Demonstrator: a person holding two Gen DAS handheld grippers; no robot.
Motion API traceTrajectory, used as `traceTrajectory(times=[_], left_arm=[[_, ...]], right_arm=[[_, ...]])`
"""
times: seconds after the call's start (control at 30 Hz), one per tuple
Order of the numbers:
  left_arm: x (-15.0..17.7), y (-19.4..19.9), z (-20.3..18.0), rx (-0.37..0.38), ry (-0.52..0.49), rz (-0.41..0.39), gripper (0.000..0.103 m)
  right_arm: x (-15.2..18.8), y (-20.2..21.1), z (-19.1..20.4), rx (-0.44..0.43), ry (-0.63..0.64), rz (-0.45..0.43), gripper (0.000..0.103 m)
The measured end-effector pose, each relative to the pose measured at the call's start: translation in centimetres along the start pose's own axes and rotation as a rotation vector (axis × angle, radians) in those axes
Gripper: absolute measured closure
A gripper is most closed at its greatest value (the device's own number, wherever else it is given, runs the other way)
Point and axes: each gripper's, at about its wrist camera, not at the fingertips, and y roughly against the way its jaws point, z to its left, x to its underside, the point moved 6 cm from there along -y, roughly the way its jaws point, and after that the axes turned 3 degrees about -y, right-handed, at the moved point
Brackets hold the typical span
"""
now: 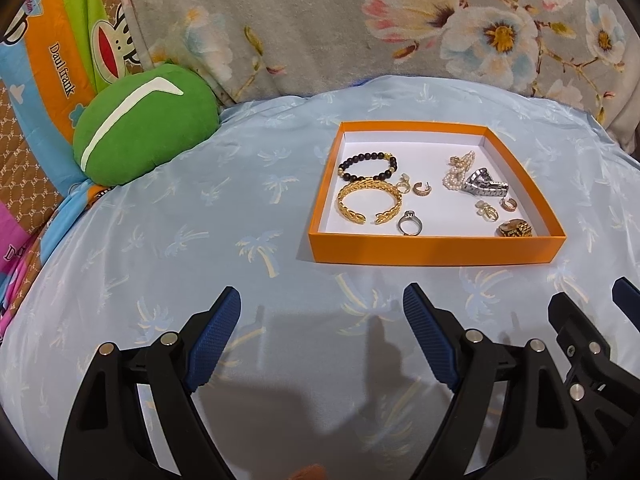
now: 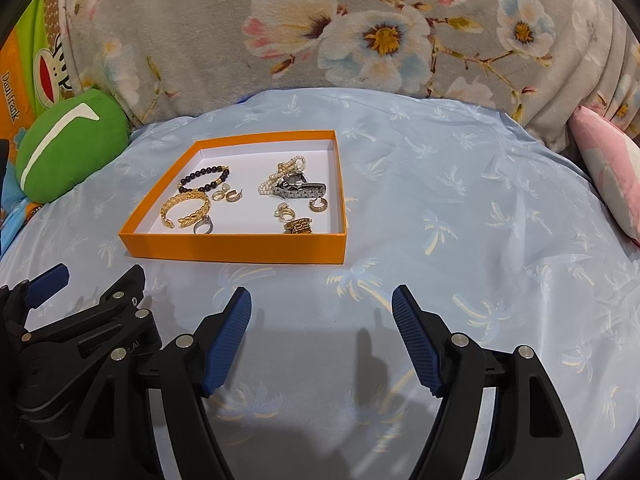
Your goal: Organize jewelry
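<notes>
An orange tray (image 1: 436, 249) (image 2: 236, 247) with a white floor lies on the blue bedsheet. In it are a black bead bracelet (image 1: 368, 166) (image 2: 204, 178), a gold leaf bangle (image 1: 370, 200) (image 2: 186, 208), a silver ring (image 1: 410, 224) (image 2: 203, 226), a pearl strand (image 1: 458, 172) (image 2: 280, 178), a silver watch band (image 1: 484, 186) (image 2: 302, 190), a gold chunky ring (image 1: 516, 228) (image 2: 299, 226) and small earrings. My left gripper (image 1: 322, 304) is open and empty in front of the tray. My right gripper (image 2: 322, 304) is open and empty, also short of the tray.
A green plush cushion (image 1: 148, 120) (image 2: 68, 152) sits at the left. A floral grey blanket (image 1: 360, 20) rises behind the tray. A pink pillow (image 2: 612, 176) lies at the right edge. The right gripper shows in the left wrist view (image 1: 592, 328).
</notes>
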Motion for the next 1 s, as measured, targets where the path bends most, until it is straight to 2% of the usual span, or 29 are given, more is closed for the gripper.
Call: traceTrajectory(times=[1.0], left_arm=[[-0.13,0.24,0.02,-0.006,0.004,-0.015,0.023]], right_arm=[[-0.12,0.12,-0.12,0.004,0.004,-0.007,0.031]])
